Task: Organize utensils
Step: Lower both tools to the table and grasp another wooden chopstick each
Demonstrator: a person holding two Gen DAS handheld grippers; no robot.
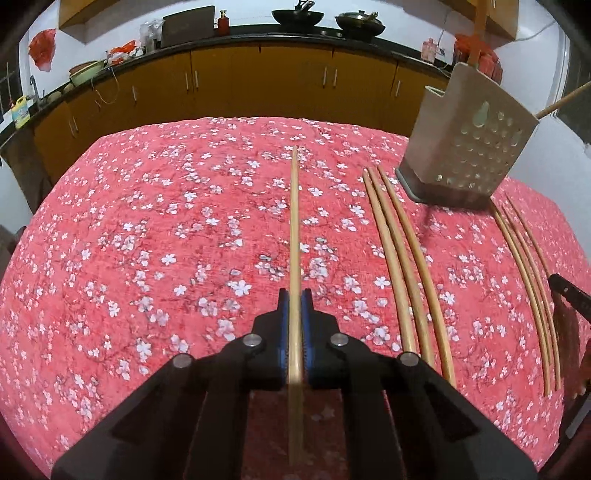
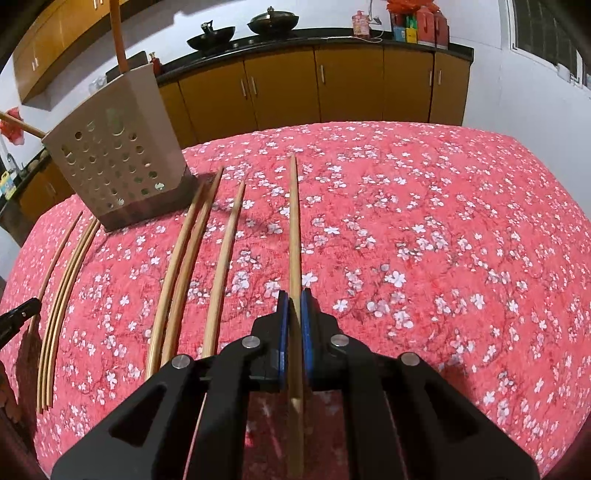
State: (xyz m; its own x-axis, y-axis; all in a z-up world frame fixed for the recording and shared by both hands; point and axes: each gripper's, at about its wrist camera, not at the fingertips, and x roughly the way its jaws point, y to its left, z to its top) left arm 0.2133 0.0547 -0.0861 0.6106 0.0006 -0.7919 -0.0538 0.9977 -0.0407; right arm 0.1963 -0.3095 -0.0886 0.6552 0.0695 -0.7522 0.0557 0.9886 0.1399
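My left gripper [image 1: 294,295] is shut on a wooden chopstick [image 1: 294,229] that points forward over the floral cloth. My right gripper [image 2: 294,297] is shut on another wooden chopstick [image 2: 294,221], also pointing forward. A beige perforated utensil holder [image 1: 469,136] stands at the far right in the left wrist view and at the far left in the right wrist view [image 2: 118,151], with sticks standing in it. Three loose chopsticks [image 1: 402,266] lie right of my left gripper, and three thinner ones [image 1: 528,280] lie farther right. In the right wrist view they lie left [image 2: 188,266] and far left [image 2: 62,288].
The table carries a red cloth with white flowers [image 1: 147,240]. Beyond it are yellow kitchen cabinets [image 1: 258,77] under a dark counter with woks [image 1: 297,16] and bottles. The other gripper's black tip shows at the right edge [image 1: 569,291] and at the left edge [image 2: 18,317].
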